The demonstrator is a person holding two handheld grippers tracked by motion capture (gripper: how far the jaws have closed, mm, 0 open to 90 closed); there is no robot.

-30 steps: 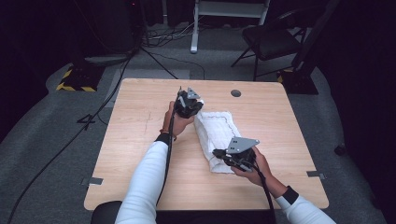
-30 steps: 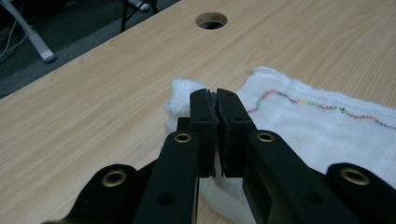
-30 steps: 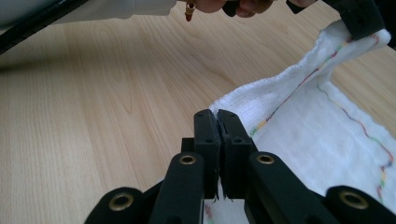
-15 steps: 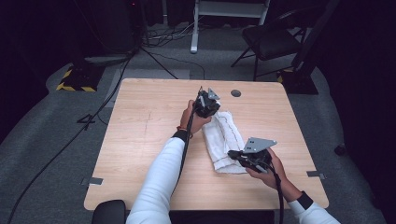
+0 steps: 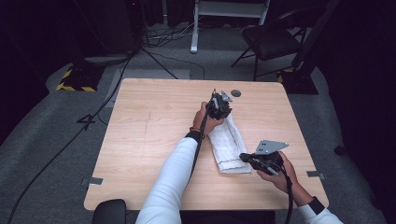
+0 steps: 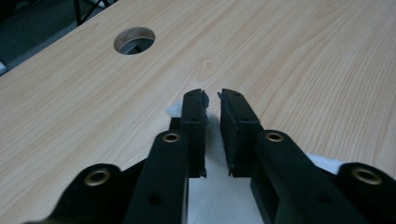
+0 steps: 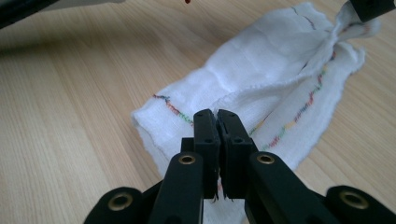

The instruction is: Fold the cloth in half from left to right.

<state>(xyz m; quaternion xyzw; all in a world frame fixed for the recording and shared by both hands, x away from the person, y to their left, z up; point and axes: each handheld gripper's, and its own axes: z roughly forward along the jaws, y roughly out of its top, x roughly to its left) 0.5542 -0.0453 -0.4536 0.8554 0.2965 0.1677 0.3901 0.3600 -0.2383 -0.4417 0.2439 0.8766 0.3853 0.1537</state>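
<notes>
Since the earlier frames, both hands have shifted toward the right half of the table, and the cloth, formerly a crumpled heap, now lies drawn out into a long strip. Left of the cloth, the wooden top is bare across its whole width to the left edge; a round cable hole sits near the far edge, just beyond the cloth's far end. The cloth's long axis runs from the far centre toward the near right, its near end well short of the near edge.

The left gripper hovers over the far end of the cloth, its forearm in a white sleeve reaching diagonally from the near edge. Its jaws have just been opening: in the left gripper view a narrow gap separates them, with white cloth lying beneath and no pad pressing on it.

The right gripper lies low at the near end of the strip, its hand close to the near right corner. In the right gripper view its jaws are pinched together on the cloth's near hem, where a multicoloured stitched line runs along the border.
</notes>
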